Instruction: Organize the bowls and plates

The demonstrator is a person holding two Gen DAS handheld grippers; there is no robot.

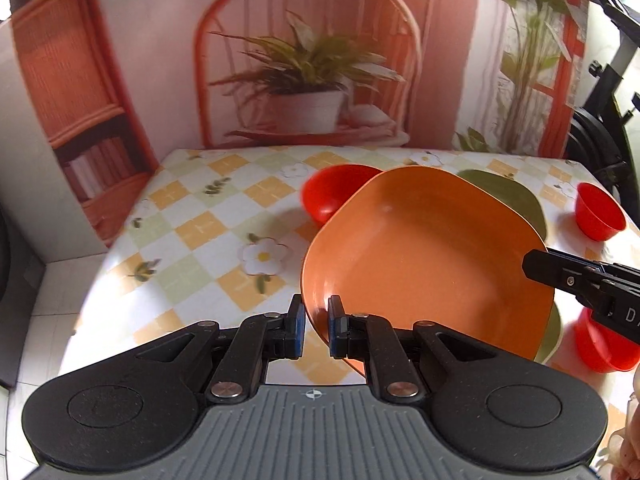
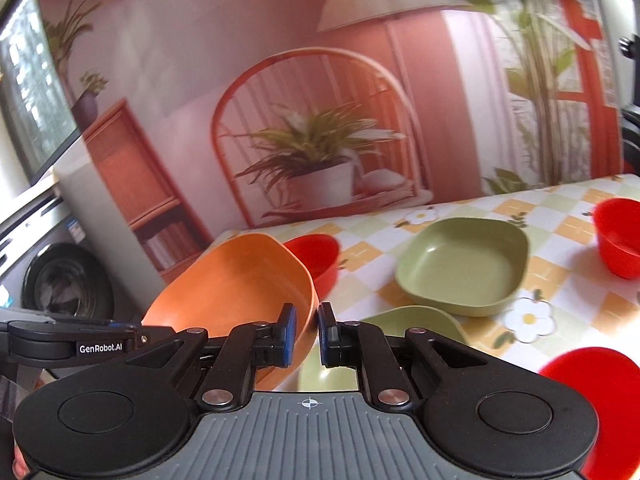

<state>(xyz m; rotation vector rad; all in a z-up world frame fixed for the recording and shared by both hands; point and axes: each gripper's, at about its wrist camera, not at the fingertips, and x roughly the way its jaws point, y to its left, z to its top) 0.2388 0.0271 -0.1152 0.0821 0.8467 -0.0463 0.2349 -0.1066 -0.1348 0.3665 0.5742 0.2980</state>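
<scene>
Both tools bear on the orange plate (image 1: 424, 264): the left tool (image 1: 317, 330) has its blue pads closed on the near rim, and the right tool (image 2: 307, 334) pinches the rim on the opposite side, so the plate hangs tilted above the bench (image 1: 192, 216), clear of the cloth. Holding it by two edges looks meant to steady a wide, shallow dish while it is carried toward a stack. Just under and beside the orange plate lies one green plate (image 2: 416, 320), and beyond that a second green plate (image 2: 464, 268) sits flat on the bench, probably the place to nest things. Behind the orange plate stands a red bowl (image 2: 316, 260); another (image 2: 620, 236) is far right of it, and a third (image 2: 592, 396) near right. Count: three plates, three red bowls.
</scene>
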